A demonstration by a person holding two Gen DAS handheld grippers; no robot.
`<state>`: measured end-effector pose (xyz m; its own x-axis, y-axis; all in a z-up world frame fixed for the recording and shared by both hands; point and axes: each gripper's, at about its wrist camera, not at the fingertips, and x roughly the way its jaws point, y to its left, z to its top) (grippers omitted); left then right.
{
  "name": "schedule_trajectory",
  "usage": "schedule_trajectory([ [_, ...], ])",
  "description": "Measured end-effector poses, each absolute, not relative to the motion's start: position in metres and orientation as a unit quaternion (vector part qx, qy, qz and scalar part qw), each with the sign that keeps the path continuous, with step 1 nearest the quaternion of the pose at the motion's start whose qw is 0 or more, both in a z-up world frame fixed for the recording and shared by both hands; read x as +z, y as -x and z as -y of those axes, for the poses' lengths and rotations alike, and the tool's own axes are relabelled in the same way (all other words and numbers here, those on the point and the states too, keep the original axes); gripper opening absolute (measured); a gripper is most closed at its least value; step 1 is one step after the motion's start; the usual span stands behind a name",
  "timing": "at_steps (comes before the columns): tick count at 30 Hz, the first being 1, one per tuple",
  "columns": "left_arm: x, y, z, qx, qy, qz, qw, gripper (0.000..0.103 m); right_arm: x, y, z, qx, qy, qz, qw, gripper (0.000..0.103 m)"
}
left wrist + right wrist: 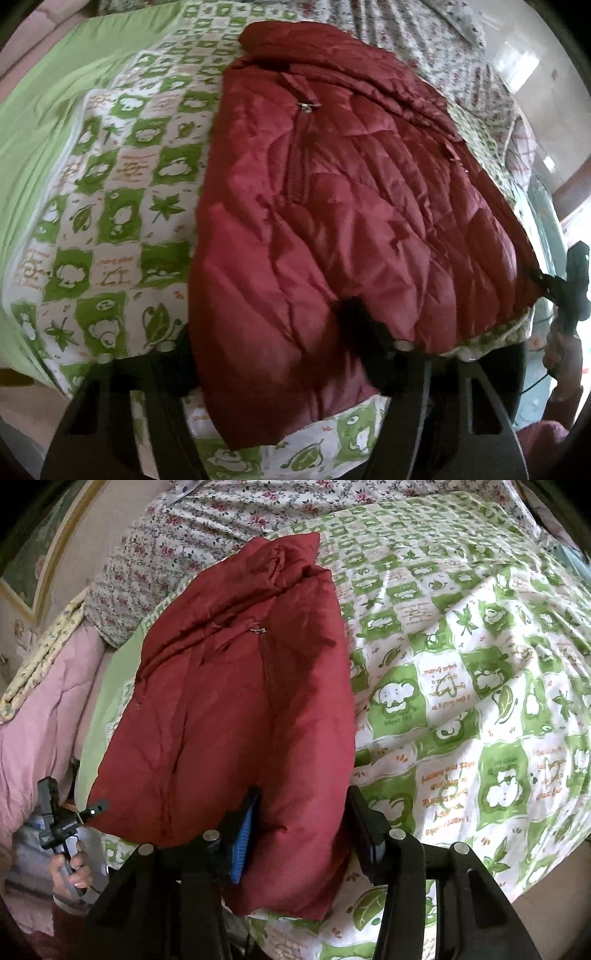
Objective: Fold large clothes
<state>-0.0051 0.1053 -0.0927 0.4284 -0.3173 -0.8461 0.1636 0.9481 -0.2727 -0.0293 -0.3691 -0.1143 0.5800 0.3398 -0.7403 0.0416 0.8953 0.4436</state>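
A dark red quilted jacket [332, 192] lies zipped on a bed, collar at the far end and hem towards me. In the left wrist view my left gripper [269, 332] straddles the hem's left part, with puffy fabric filling the gap and its right finger [358, 321] dug into it. My right gripper [546, 280] shows at the jacket's right corner. In the right wrist view the red jacket [229, 701] runs between my right gripper's [303, 827] blue-padded finger [243, 834] and the other finger, which squeeze the hem. A hand holds my left gripper [98, 808] at the far left corner.
The jacket rests on a green-and-white checked sheet [461, 686] with leaf and cartoon prints. A floral quilt [207, 528] lies bunched at the head end, and a pink blanket [40, 716] beside it. A plain green sheet [48, 110] borders the left. The bed's near edge is just below the hem.
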Motion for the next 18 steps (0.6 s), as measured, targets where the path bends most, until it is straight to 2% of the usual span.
schedule_trajectory([
  [3,-0.089,0.008,-0.104,-0.147,0.063,-0.508,0.846,0.045,-0.112,0.032,0.369,0.100,-0.217,-0.442,0.865,0.032],
  [7,-0.084,0.010,-0.107,-0.154,0.071,-0.501,0.849,0.029,-0.104,0.036,0.364,0.121,-0.223,-0.425,0.869,0.026],
  [11,-0.075,0.011,-0.112,-0.159,0.091,-0.491,0.852,0.023,-0.091,0.036,0.366,0.146,-0.245,-0.400,0.871,0.024],
  [12,-0.071,0.011,-0.112,-0.167,0.100,-0.487,0.851,0.017,-0.086,0.037,0.366,0.152,-0.250,-0.393,0.872,0.023],
  [18,-0.043,0.012,-0.104,-0.180,0.094,-0.454,0.868,0.017,-0.063,0.034,0.364,0.167,-0.256,-0.361,0.881,0.022],
])
